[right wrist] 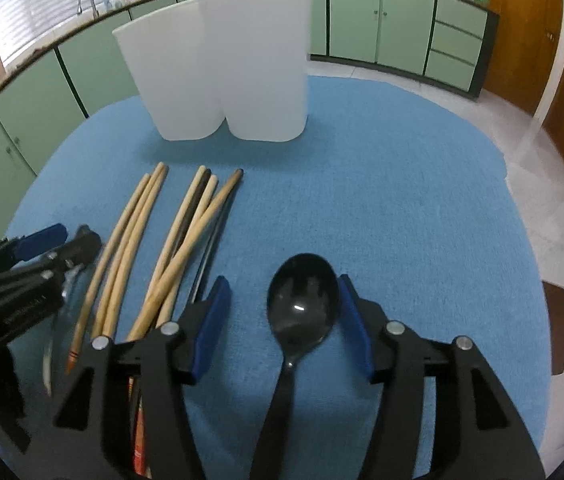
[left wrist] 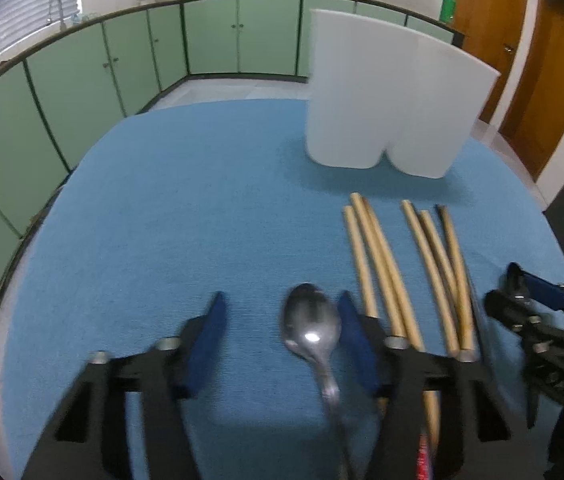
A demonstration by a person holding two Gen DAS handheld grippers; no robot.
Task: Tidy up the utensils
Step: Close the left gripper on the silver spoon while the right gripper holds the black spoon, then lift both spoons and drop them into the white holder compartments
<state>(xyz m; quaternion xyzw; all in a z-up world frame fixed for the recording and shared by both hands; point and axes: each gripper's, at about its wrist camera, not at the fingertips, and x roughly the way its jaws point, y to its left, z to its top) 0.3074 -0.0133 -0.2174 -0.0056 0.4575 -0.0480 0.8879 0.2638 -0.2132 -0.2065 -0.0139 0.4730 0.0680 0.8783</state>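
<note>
A white two-compartment utensil holder (left wrist: 386, 96) (right wrist: 225, 64) stands upright at the far side of the blue table mat. Several wooden chopsticks (left wrist: 394, 272) (right wrist: 153, 248) lie on the mat between the two grippers. My left gripper (left wrist: 282, 316) is open, and a metal spoon (left wrist: 310, 326) lies between its fingers, close to the right pad. My right gripper (right wrist: 282, 300) is open, and a black plastic spoon (right wrist: 302, 300) lies between its fingers, close to the right pad. Each gripper shows at the edge of the other's view: the right one (left wrist: 542, 320), the left one (right wrist: 29, 264).
The blue mat (left wrist: 185, 208) (right wrist: 410, 200) covers a round-cornered table. Green kitchen cabinets (left wrist: 129, 56) run behind it, with a sink tap (left wrist: 55, 4) at left and wooden doors (left wrist: 542, 60) at right. A dark thin utensil handle (right wrist: 211, 248) lies beside the chopsticks.
</note>
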